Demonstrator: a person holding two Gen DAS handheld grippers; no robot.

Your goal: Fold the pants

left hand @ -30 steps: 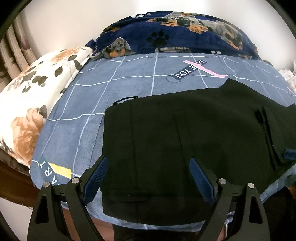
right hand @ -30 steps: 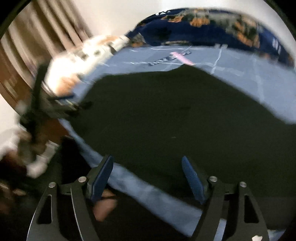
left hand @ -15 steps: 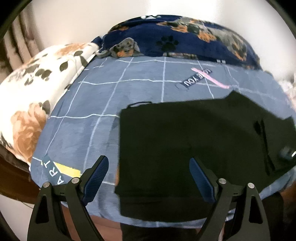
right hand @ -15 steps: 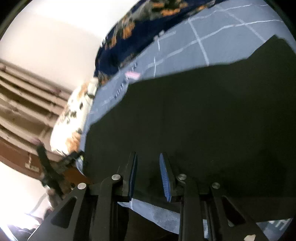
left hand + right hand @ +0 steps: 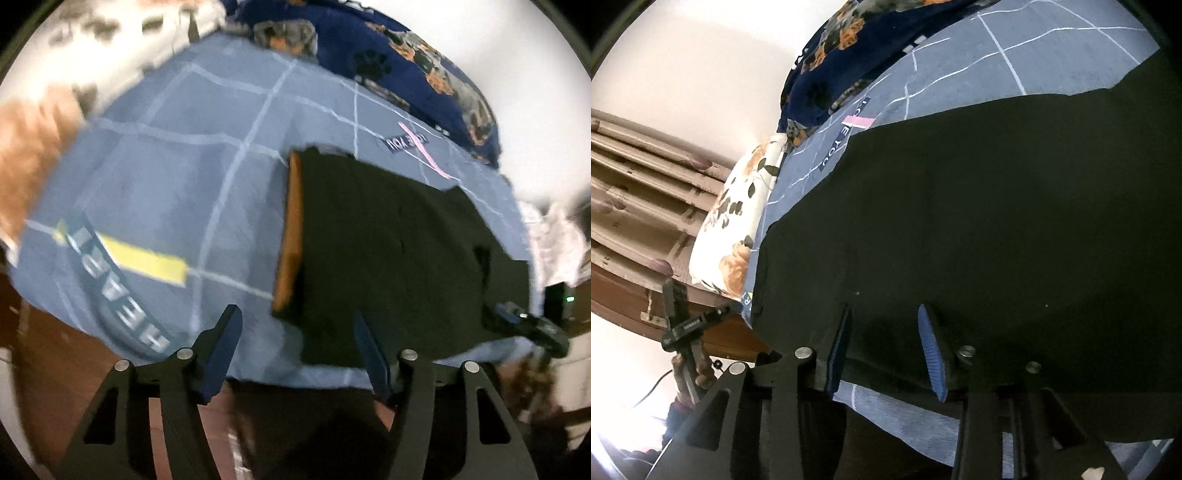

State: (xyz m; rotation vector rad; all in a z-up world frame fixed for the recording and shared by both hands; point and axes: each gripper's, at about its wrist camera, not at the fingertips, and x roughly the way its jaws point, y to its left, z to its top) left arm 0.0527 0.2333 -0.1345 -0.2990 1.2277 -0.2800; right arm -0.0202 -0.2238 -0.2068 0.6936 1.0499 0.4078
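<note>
Black pants (image 5: 388, 243) lie spread flat on a blue grid-patterned bedsheet (image 5: 177, 177); an orange-brown strip runs along their left edge. My left gripper (image 5: 297, 350) is open and empty, near the pants' near-left corner at the bed's front edge. My right gripper (image 5: 884, 350) sits at the near hem of the pants (image 5: 979, 221), jaws partly open with black cloth between them; whether they pinch it is unclear. The right gripper also shows in the left wrist view (image 5: 532, 325) at the pants' right end.
A navy dog-print blanket (image 5: 399, 70) lies along the far side. A white floral pillow (image 5: 738, 218) sits at the left end by curtains (image 5: 635, 184). The left gripper shows in the right wrist view (image 5: 687, 325). Brown floor lies below the bed's front edge.
My left gripper has swung left and narrowed a little; the pants now sit right of its centre. My right gripper's jaws have opened wider at the pants' near hem.
</note>
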